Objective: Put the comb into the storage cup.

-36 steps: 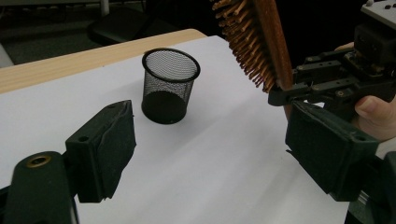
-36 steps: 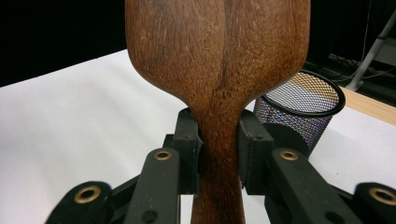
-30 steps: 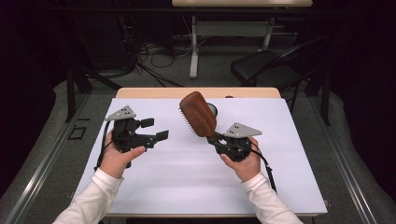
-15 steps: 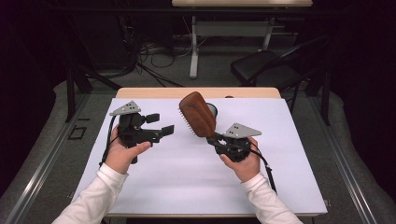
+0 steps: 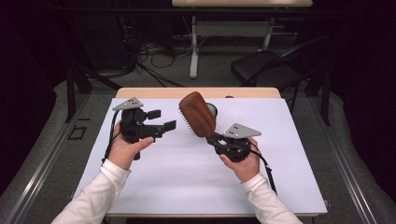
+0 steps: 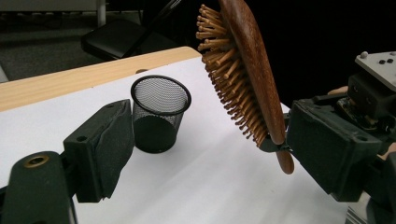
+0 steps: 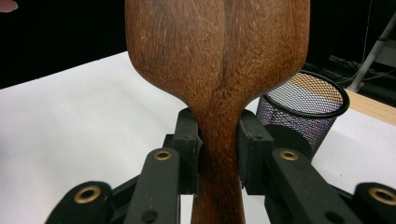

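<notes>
My right gripper [image 5: 217, 137] is shut on the handle of a brown wooden hairbrush [image 5: 198, 114] and holds it above the white-covered table. The head tilts up and away, with the bristles facing my left gripper. In the right gripper view both pads [image 7: 187, 147] press on the handle of the hairbrush [image 7: 217, 74]. My left gripper [image 5: 162, 119] hovers open just left of the brush head, nothing between its jaws. In the left gripper view the hairbrush [image 6: 247, 79] stands ahead of the left gripper [image 6: 215, 154], bristles toward the camera. A black mesh cup [image 6: 159, 114] stands upright behind it.
The mesh cup [image 5: 213, 109] sits near the table's far edge, partly behind the brush, and also shows as the mesh cup [image 7: 301, 112] to the right of the handle. A white sheet [image 5: 177, 177] covers the table. A dark chair [image 5: 266, 67] and cables lie beyond it.
My left gripper has shifted a little to the right and away from the person, closer to the brush head. The right gripper and the brush have stayed put.
</notes>
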Tool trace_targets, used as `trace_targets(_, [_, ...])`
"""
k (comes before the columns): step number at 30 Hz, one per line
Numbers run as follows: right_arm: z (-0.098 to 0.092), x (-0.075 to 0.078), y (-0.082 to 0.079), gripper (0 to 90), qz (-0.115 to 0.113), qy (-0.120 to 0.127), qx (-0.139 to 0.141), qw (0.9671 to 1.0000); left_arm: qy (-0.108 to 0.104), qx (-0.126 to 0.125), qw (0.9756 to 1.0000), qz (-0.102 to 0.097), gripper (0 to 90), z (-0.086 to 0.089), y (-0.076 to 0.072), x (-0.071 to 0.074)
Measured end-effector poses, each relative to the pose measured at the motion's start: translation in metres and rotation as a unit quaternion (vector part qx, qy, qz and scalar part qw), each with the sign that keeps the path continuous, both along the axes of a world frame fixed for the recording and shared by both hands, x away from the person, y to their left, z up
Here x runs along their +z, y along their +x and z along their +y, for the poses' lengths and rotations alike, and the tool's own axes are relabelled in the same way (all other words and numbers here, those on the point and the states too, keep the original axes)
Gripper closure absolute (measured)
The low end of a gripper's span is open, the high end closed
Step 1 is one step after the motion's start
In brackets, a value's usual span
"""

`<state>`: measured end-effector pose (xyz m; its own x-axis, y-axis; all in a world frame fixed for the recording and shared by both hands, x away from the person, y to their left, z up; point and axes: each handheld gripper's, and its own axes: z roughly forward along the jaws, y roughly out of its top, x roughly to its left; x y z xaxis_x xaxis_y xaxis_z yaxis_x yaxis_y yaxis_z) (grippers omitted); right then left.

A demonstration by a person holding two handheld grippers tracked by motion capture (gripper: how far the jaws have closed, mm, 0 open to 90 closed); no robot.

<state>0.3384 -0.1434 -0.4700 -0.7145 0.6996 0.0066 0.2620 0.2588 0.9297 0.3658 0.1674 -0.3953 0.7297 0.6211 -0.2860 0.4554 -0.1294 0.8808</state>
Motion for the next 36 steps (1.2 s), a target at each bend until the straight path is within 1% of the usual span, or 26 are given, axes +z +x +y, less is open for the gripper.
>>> trace_targets(10, [0.001, 0.0, -0.001, 72.2, -0.002, 0.002, -0.001, 1.0, 0.0, -0.004, 1.0, 0.001, 15.7, -0.007, 0.004, 0.005])
trace_targets(16, [0.001, 0.0, -0.001, 72.2, -0.002, 0.003, -0.001, 1.0, 0.002, -0.011, 0.9999, 0.006, 15.7, -0.014, 0.007, 0.006])
trace_targets(20, [0.002, -0.001, -0.001, 72.2, -0.003, 0.001, -0.001, 1.0, 0.005, -0.014, 0.9999, 0.006, 15.7, -0.019, 0.009, 0.007])
trace_targets(23, [0.003, -0.002, -0.002, 72.2, -0.002, 0.003, -0.001, 1.0, -0.002, -0.016, 0.9998, 0.011, 15.7, -0.021, 0.011, 0.007])
trace_targets(29, [0.005, -0.004, -0.002, 72.2, -0.005, 0.001, 0.0, 1.0, -0.006, -0.016, 0.9997, 0.02, 15.7, -0.026, 0.016, 0.007])
trace_targets(36, [0.008, -0.007, -0.003, 72.2, -0.004, 0.0, 0.001, 1.0, -0.007, -0.017, 0.9995, 0.024, 15.7, -0.031, 0.019, 0.007])
